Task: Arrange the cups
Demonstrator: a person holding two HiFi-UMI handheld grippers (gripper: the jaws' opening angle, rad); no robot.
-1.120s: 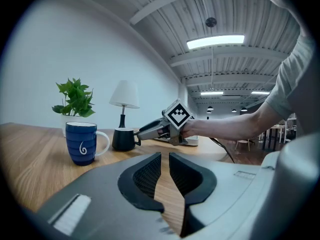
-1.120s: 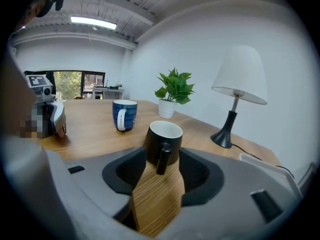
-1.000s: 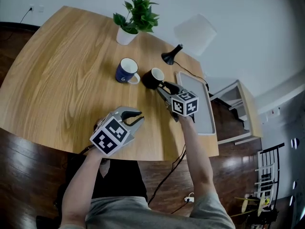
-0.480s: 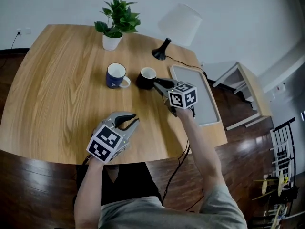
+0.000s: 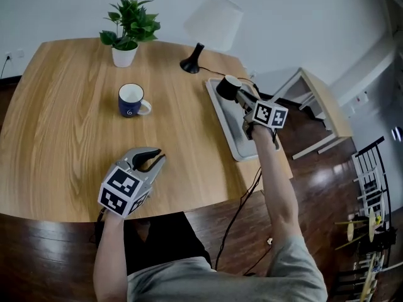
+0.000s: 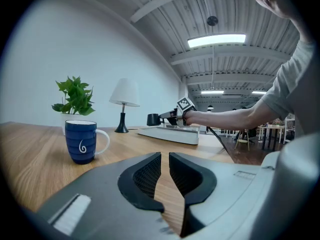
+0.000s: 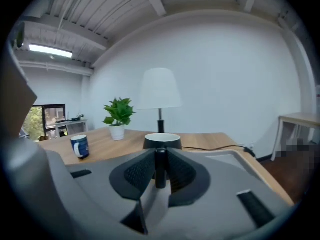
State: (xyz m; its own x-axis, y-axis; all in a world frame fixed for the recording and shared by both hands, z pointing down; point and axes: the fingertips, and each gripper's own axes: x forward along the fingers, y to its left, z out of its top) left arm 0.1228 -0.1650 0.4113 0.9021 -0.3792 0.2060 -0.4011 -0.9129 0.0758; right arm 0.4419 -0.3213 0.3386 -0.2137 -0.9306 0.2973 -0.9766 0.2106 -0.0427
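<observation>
My right gripper (image 5: 242, 97) is shut on the handle of a black cup (image 5: 228, 87) and holds it upright in the air over the far end of a grey tray (image 5: 234, 145). In the right gripper view the handle stands pinched between the jaws of the right gripper (image 7: 160, 159), with the black cup (image 7: 162, 140) just beyond. A blue cup (image 5: 131, 99) with a white inside stands on the wooden table. My left gripper (image 5: 154, 158) rests near the table's front edge, shut on nothing. The left gripper view shows the blue cup (image 6: 80, 141) at left and the black cup (image 6: 152, 119) far off.
A potted plant (image 5: 126, 27) and a white-shaded lamp (image 5: 211, 24) stand at the table's far side, and a cable runs from the lamp past the tray. A small side table (image 5: 318, 102) stands off to the right.
The right gripper shut on the black cup's handle, lifted the cup from beside the blue cup and carried it right, over the tray. The left gripper stayed put.
</observation>
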